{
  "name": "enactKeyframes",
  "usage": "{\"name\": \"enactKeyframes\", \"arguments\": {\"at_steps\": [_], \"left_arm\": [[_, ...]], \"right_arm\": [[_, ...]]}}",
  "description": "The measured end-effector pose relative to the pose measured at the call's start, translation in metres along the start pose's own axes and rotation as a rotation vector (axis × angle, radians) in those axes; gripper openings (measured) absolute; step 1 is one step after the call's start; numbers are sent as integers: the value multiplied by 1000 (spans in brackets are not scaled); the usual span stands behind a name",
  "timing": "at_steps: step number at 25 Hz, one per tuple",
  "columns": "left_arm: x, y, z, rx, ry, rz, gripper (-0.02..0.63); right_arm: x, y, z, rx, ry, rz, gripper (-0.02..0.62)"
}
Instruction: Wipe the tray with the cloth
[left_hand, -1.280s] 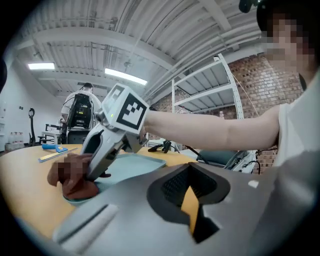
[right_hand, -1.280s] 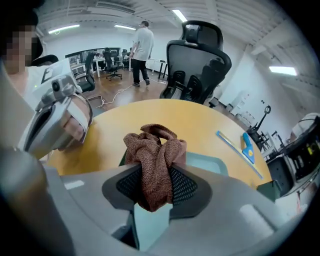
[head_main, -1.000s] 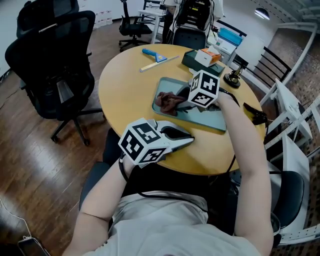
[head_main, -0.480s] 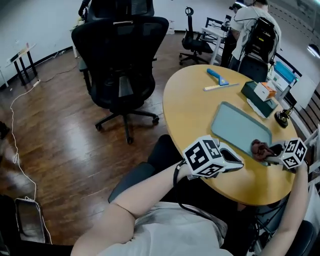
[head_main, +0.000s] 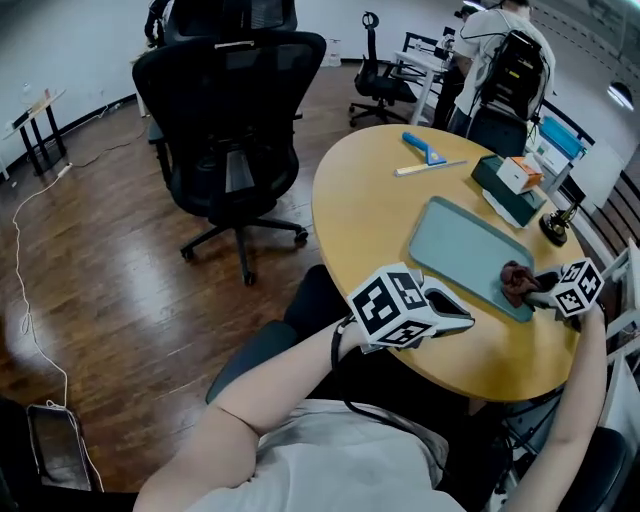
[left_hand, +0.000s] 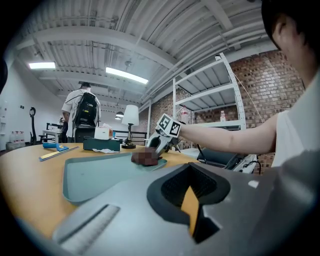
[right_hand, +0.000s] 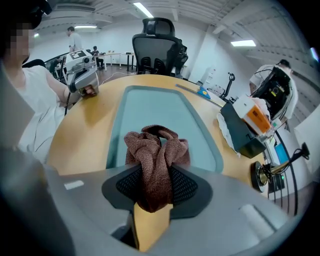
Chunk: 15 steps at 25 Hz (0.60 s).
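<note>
Right fingers (right_hand: 186, 187) around nubbly, bunched brown cloth (right_hand: 157, 150)

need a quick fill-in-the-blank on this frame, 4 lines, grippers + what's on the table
1. The right gripper has its jaws shut on the brown ___.
2. What it holds sits at one end of the teal ___.
3. The left gripper, jaws together, holds ___.
4. The blue scraper lies on the round wooden ___.

Missing words: cloth; tray; nothing; table.
</note>
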<state>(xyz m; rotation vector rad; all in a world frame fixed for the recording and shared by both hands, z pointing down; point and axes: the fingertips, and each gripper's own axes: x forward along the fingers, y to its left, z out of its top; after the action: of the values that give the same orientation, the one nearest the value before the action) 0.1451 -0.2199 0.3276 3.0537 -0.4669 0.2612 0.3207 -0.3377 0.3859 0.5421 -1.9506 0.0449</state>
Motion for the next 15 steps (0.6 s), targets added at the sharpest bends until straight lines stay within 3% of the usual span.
{"name": "enactKeyframes", "arguments": {"at_steps": [9,15], "left_arm": [[6,-12,2,-8,-11,-32,0],[9,-11,1,2,-7,-23,0]], "right_arm": [[26,27,62,-103,15,72,132],[58,33,124,-200,-18,106,132]]}}
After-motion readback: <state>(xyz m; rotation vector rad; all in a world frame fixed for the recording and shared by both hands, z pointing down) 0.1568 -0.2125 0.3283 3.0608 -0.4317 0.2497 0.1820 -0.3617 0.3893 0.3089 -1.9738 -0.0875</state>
